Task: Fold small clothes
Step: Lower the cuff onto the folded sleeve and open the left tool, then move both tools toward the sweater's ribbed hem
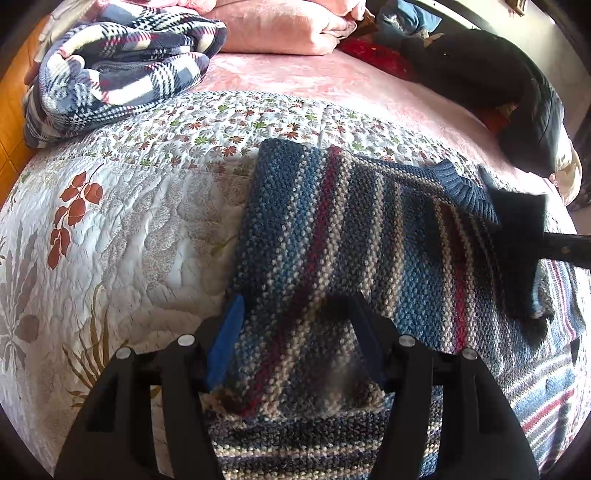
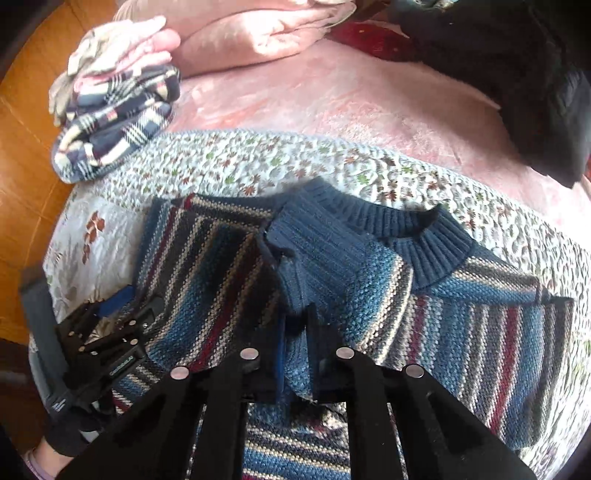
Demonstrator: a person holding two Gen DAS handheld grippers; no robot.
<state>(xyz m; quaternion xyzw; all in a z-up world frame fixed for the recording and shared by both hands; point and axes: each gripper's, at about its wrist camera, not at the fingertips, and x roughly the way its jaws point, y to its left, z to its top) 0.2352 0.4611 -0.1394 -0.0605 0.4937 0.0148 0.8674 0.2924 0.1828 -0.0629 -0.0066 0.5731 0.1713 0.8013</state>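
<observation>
A blue, red and cream striped knit sweater [image 1: 332,221] [image 2: 461,332] lies on the floral quilt [image 1: 129,221], its left side folded over the body and its ribbed collar [image 2: 424,240] pointing away. My left gripper [image 1: 295,339] stands open at the near left edge, with its fingers straddling the folded layer. In the right wrist view, the left gripper [image 2: 107,321] sits low at the sweater's left side. My right gripper [image 2: 299,350] is shut on a bunched blue piece of the sweater near the ribbed cuff. It shows as a dark shape [image 1: 517,218] in the left wrist view.
A folded plaid blanket [image 1: 122,70] [image 2: 118,122] lies at the far left of the bed, with pink pillows [image 1: 280,29] behind it. Dark cushions or bags [image 1: 480,74] sit far right on the pink sheet. An orange floor [image 2: 26,129] lies left of the bed. A hand [image 2: 40,458] shows bottom left.
</observation>
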